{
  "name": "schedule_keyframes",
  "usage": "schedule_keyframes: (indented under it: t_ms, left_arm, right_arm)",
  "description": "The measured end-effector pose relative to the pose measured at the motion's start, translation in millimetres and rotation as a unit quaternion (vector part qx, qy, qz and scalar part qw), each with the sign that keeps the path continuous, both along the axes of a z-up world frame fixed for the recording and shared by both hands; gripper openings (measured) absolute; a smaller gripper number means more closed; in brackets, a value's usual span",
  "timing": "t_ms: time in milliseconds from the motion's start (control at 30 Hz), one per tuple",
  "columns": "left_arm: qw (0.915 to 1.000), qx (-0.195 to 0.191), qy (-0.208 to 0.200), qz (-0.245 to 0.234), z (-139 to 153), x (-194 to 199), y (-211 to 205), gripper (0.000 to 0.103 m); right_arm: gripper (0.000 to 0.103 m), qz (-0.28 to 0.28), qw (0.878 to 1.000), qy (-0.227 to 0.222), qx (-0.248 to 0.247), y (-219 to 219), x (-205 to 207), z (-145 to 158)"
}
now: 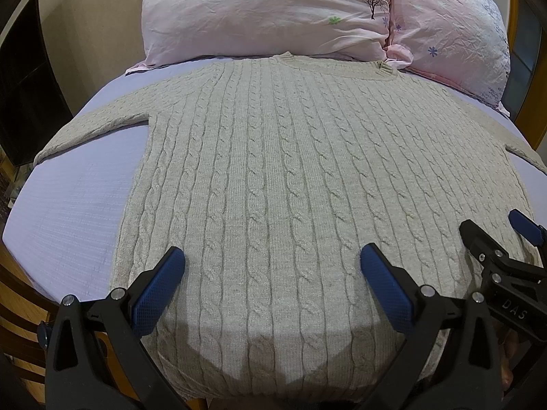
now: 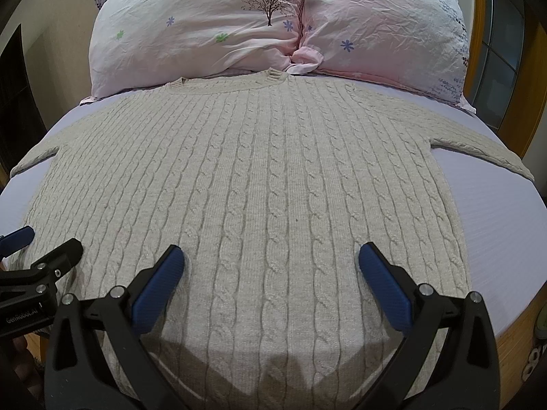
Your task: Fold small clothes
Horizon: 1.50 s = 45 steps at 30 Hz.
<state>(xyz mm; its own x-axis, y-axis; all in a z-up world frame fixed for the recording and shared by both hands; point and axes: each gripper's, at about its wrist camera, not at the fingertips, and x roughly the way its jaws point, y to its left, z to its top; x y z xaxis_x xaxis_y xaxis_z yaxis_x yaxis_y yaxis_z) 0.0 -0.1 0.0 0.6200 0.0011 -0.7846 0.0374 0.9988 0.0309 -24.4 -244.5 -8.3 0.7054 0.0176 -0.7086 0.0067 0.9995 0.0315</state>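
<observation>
A beige cable-knit sweater (image 1: pixel 273 171) lies flat and spread out on the bed, collar toward the pillows, both sleeves stretched out sideways; it also shows in the right wrist view (image 2: pixel 259 188). My left gripper (image 1: pixel 272 261) is open and empty, hovering over the sweater's lower hem area. My right gripper (image 2: pixel 271 259) is open and empty too, over the hem a little to the right. The right gripper shows at the right edge of the left wrist view (image 1: pixel 492 229), and the left gripper at the left edge of the right wrist view (image 2: pixel 44 239).
The sweater lies on a lilac bed sheet (image 1: pixel 78 198), also in the right wrist view (image 2: pixel 495 212). Two pink flowered pillows (image 1: pixel 266 13) (image 2: pixel 383 24) lie at the head. A wooden bed frame (image 2: pixel 512 338) edges the mattress. A dark screen (image 1: pixel 24 95) stands at the left.
</observation>
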Motion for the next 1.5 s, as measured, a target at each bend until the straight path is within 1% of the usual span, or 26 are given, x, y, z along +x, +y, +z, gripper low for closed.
schedule_keyframes:
  t_ms: [1267, 1500]
  left_arm:
    - [1.0000, 0.000, -0.002, 0.000, 0.1, -0.1, 0.0, 0.102]
    - [1.0000, 0.000, -0.002, 0.000, 0.2, -0.1, 0.0, 0.102]
  right_arm:
    - [0.101, 0.000, 1.000, -0.001, 0.000, -0.8, -0.5, 1.0]
    - [0.101, 0.000, 1.000, -0.001, -0.001, 6.5, -0.5, -0.1]
